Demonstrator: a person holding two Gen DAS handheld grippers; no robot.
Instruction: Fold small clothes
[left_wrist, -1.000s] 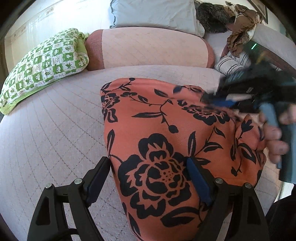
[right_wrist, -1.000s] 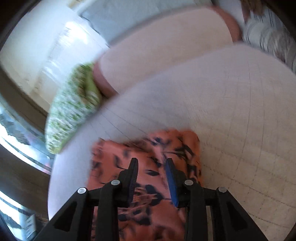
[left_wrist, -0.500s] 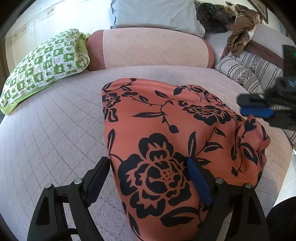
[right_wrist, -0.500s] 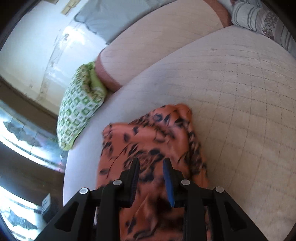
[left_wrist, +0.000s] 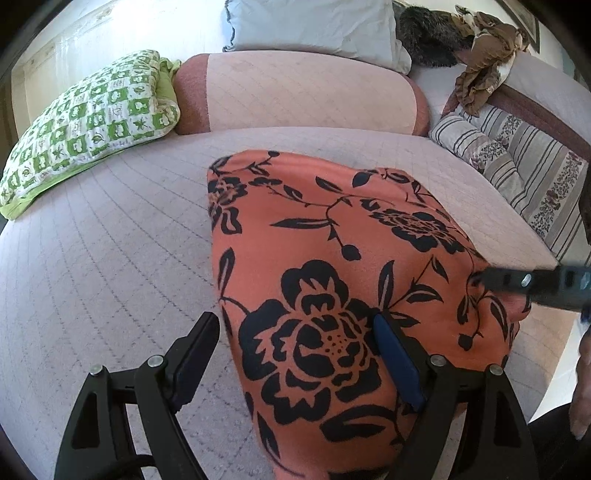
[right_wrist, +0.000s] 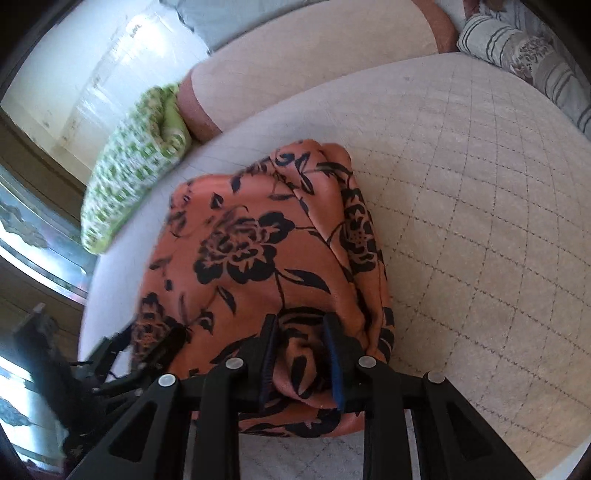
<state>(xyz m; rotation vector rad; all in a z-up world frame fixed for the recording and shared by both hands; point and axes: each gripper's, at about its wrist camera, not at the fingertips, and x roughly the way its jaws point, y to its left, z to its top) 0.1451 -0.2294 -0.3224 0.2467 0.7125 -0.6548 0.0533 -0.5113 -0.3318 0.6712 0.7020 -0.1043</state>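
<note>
Orange floral garment (left_wrist: 332, 280) lying folded on the quilted bed (left_wrist: 110, 251), toward its near edge. I keep my left gripper (left_wrist: 295, 354) spread wide, one finger off the cloth's left edge, the other resting on the fabric, gripping nothing. My right gripper (right_wrist: 301, 363) is closed on a bunched fold at the garment's near right corner. Green checked pillow (left_wrist: 88, 122) at the far left

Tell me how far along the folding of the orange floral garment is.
Partly done: the orange floral garment lies doubled over on the bed. In hand: the right gripper has a bunch of cloth between its fingers; the left gripper is open over it. Left: further folds, flattening.
</note>
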